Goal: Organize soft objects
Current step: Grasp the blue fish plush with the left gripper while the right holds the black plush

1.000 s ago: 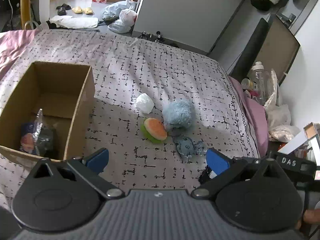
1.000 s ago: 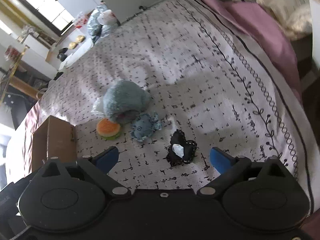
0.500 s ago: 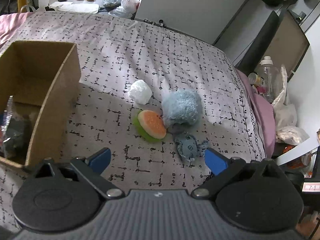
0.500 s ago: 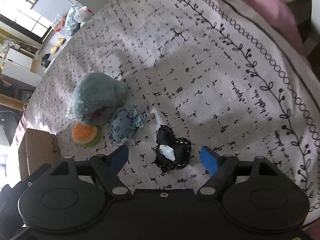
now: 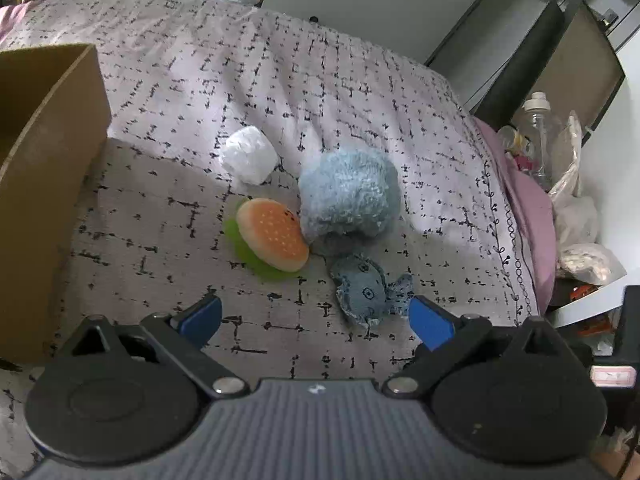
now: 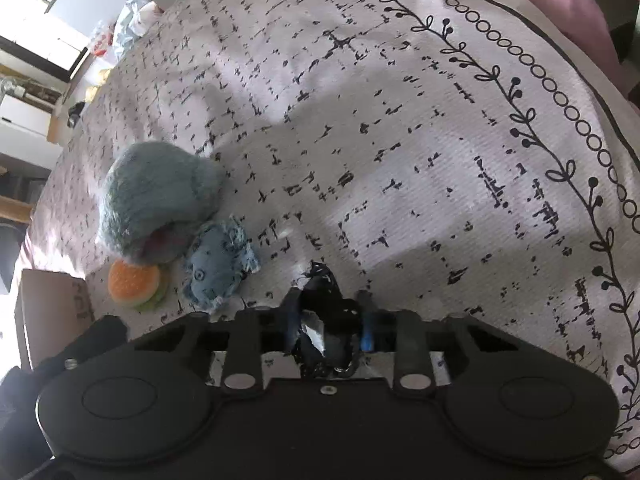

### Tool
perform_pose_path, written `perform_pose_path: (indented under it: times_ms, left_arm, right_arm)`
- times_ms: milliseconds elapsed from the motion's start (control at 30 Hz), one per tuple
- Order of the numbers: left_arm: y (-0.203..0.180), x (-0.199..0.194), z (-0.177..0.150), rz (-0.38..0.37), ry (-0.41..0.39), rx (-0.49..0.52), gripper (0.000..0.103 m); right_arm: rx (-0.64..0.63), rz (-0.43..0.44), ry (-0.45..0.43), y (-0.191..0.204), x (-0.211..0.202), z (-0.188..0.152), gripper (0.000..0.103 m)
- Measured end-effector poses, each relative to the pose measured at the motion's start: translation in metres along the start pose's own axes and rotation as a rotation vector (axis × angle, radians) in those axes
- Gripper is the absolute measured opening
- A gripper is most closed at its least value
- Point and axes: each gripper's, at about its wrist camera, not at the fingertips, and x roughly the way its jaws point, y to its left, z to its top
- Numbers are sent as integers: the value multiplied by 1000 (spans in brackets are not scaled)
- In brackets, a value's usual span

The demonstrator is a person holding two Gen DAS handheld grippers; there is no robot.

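Note:
On the patterned bedspread [image 5: 280,92] lie a plush burger [image 5: 272,235], a fuzzy blue plush [image 5: 349,196], a small denim fish toy [image 5: 366,290] and a white soft bundle [image 5: 249,155]. My left gripper [image 5: 316,320] is open and empty, just in front of the fish and burger. My right gripper [image 6: 330,326] is shut on a black soft pouch with white dots [image 6: 326,320]. The right wrist view also shows the blue plush [image 6: 156,196], fish [image 6: 218,266] and burger [image 6: 134,284] to the left.
A cardboard box [image 5: 44,160] stands at the left; its corner shows in the right wrist view [image 6: 52,312]. A bottle [image 5: 540,128] and bags crowd the bed's right side. The bed edge [image 6: 580,40] with pink sheet runs on the right.
My right gripper closed on the black pouch, which had lain between its open jaws. My left gripper moved forward and right toward the toys; the box slid left in view.

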Motion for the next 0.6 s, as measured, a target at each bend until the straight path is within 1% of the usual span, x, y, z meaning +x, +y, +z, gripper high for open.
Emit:
perform_pose_path:
  times_ms: [33,167,300,400,500,600]
  left_arm:
    - [-1,3,0,-1,3,-2,100]
    - [-9,13,1,1,10,12,100]
    - [-16,24,0,1,20,13,100]
    - [-21,30,-1,-11,27,13,99]
    - [-28,38,0,-13,33,15,96]
    - [-32,48,0,0,37,9,93]
  right_arm:
    - [0,7,-6,0,-1,0,23]
    - [9,38,-33,-2,-7,0,21]
    - [38,58,-74,-7,-15,3,21]
    - [54,65,-89,-9,-17,5,21]
    - [52,69,-95,-10,-17,7,21]
    - [65,71,-100,-13,-17,9,21]
